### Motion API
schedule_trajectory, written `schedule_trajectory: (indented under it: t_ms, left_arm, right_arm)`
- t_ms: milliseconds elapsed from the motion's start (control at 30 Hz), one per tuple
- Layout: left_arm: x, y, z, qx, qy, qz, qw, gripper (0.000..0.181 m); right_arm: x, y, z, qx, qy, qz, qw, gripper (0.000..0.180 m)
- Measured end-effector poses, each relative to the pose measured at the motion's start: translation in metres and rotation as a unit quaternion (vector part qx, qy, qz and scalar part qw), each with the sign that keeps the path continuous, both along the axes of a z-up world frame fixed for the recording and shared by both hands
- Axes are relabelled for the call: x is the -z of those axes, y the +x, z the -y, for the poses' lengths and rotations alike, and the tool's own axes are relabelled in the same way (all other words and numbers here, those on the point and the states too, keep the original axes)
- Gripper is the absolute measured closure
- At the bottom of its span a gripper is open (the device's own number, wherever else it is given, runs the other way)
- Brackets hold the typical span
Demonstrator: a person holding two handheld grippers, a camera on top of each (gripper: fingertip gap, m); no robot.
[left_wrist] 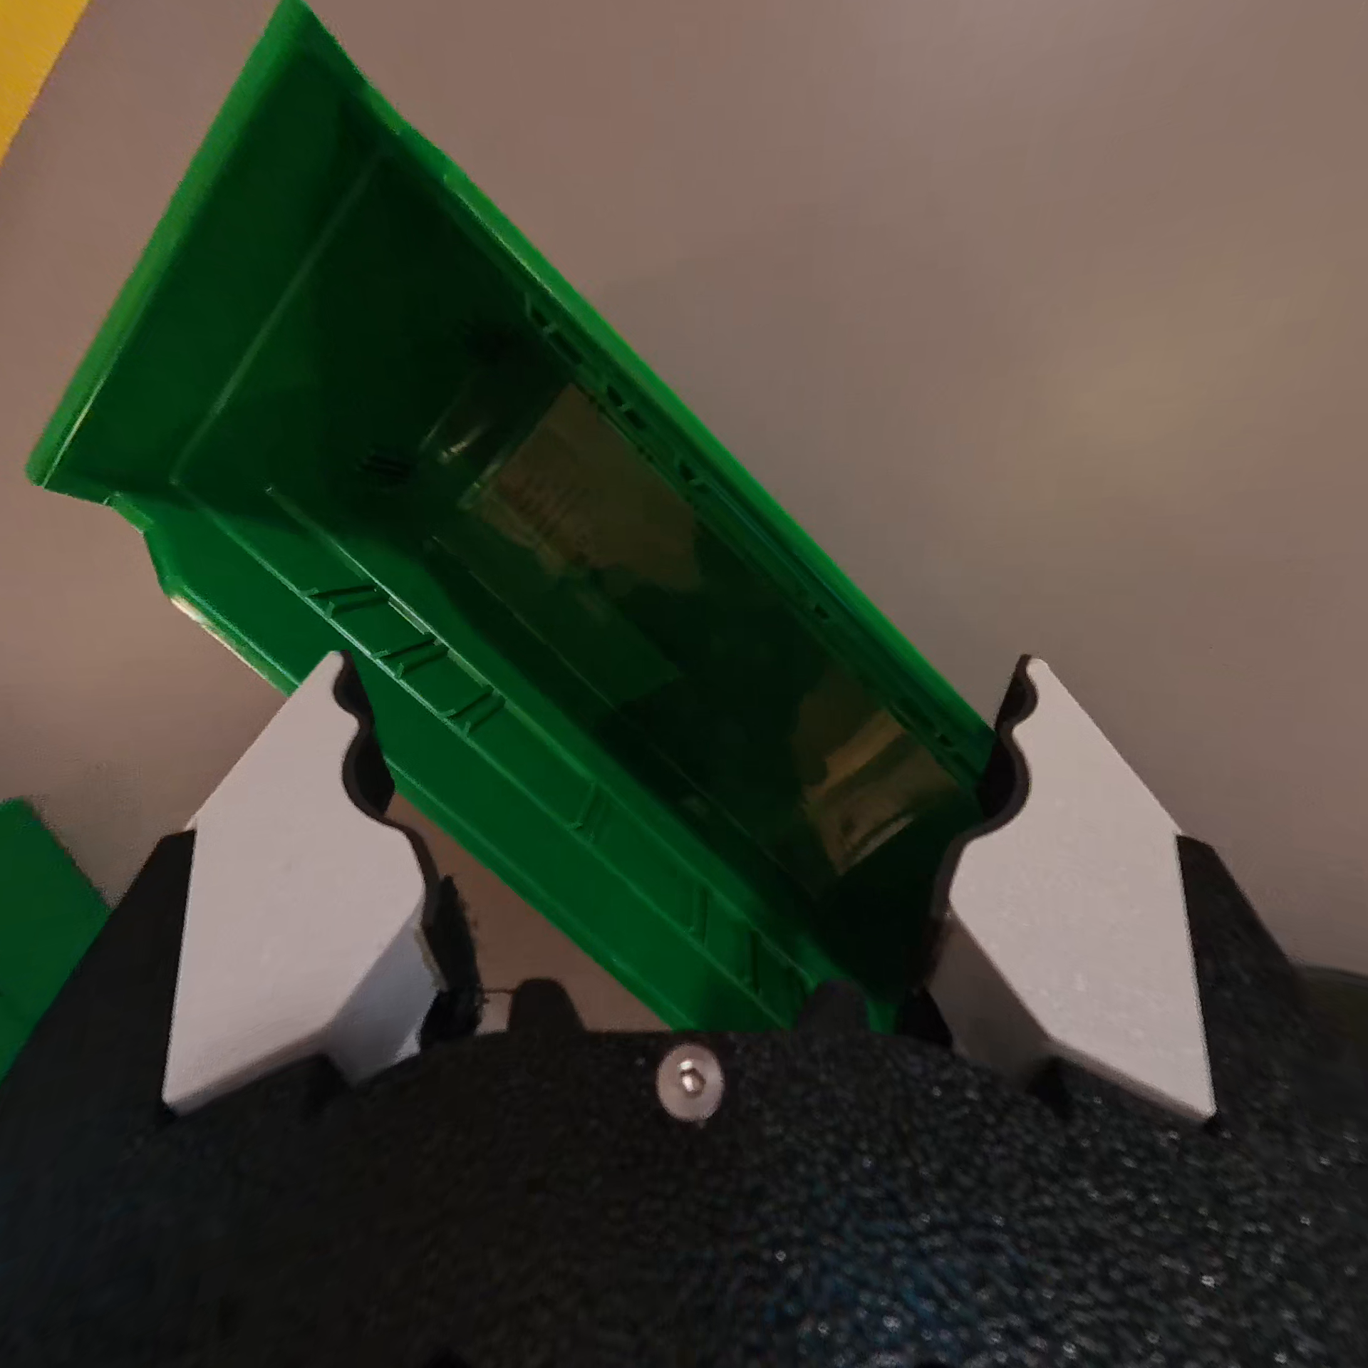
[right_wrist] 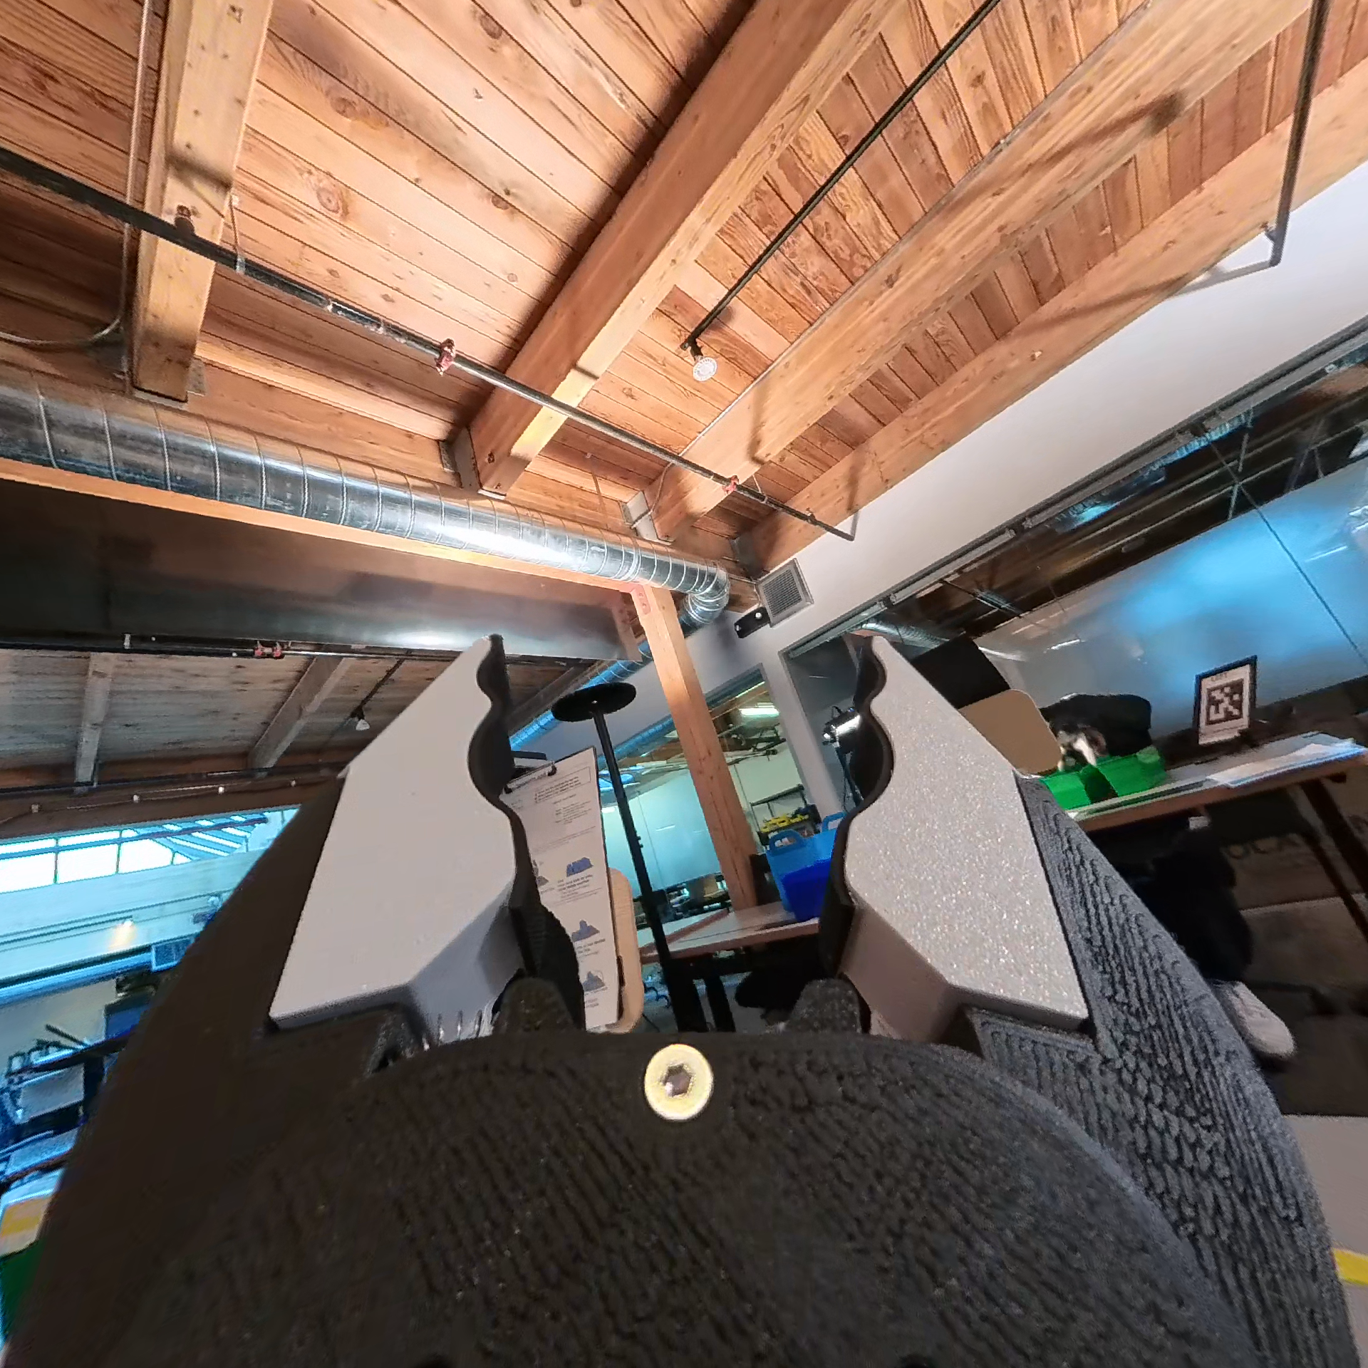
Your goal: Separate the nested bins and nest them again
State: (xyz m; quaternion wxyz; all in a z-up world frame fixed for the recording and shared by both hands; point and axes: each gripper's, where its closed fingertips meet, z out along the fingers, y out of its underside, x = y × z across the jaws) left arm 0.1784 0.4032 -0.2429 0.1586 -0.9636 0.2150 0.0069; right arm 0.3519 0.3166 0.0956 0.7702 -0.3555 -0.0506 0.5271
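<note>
Green plastic bin point(left_wrist: 474, 518): a long, narrow, open-topped storage bin was seen in the left wrist view, lying slantwise from lower right to upper left against a plain pale surface point(left_wrist: 1036, 296); whether that surface was a table or a wall could not be told.
Left gripper point(left_wrist: 685, 729): its grey fingers with black pads were spread wide, and the near end of the bin was placed between them.
Contact: the right-hand finger point(left_wrist: 1066, 851) was seen touching the bin's near corner, while the left-hand finger point(left_wrist: 296, 851) was kept just apart from the bin's side wall; a firm hold was not shown.
Second green piece point(left_wrist: 37, 925): a part of another green plastic object was glimpsed at the left edge, too cropped to be identified.
Right gripper point(right_wrist: 685, 733): its fingers were held apart with nothing between them, and were pointed upward toward a wooden plank ceiling point(right_wrist: 518, 185) and a silver metal duct point(right_wrist: 370, 496).
Distant table point(right_wrist: 1221, 792): more green bins point(right_wrist: 1103, 777) were seen resting on it, well apart from the right gripper.
</note>
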Motion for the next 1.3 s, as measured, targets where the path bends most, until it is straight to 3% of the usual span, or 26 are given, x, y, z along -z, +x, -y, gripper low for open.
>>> schedule_trajectory:
  t_ms: [233,367,467,567,800,900,1067,1133,1300]
  left_arm:
    - [-0.005,-0.09,0.02,-0.026,-0.001,0.004,1.0,0.022]
    - [-0.05,-0.093,0.024,-0.068,0.072,0.17,0.98,0.021]
    - [-0.072,-0.124,0.026,-0.126,0.126,0.183,0.967,0.021]
    - [-0.051,-0.142,0.037,-0.166,0.098,0.143,0.971,0.021]
    - [0.01,-0.122,0.041,-0.175,0.03,0.104,0.979,0.021]
    - [0.012,-0.121,0.042,-0.159,0.025,0.091,0.983,0.023]
    - [0.004,-0.125,0.055,-0.094,0.012,0.097,0.991,0.055]
    - [-0.003,-0.12,0.065,-0.051,0.007,0.136,0.989,0.064]
    - [-0.051,-0.113,0.101,0.017,0.011,0.257,0.966,0.068]
  right_arm:
    - [0.0,-0.004,-0.002,-0.004,-0.003,0.002,1.0,0.087]
    - [0.0,-0.011,-0.003,-0.007,-0.004,0.008,1.0,0.086]
    - [0.0,-0.015,-0.004,-0.008,-0.005,0.014,1.0,0.086]
    - [0.001,-0.019,-0.006,-0.01,-0.008,0.017,1.0,0.087]
    - [0.002,-0.03,-0.01,-0.024,-0.015,0.029,0.999,0.086]
    - [0.002,-0.032,-0.011,-0.026,-0.015,0.033,0.999,0.086]
    - [0.004,-0.031,-0.016,-0.033,-0.02,0.028,0.999,0.086]
    - [0.005,-0.031,-0.018,-0.033,-0.024,0.027,0.999,0.087]
    - [0.007,-0.035,-0.024,-0.03,-0.031,0.034,0.999,0.086]
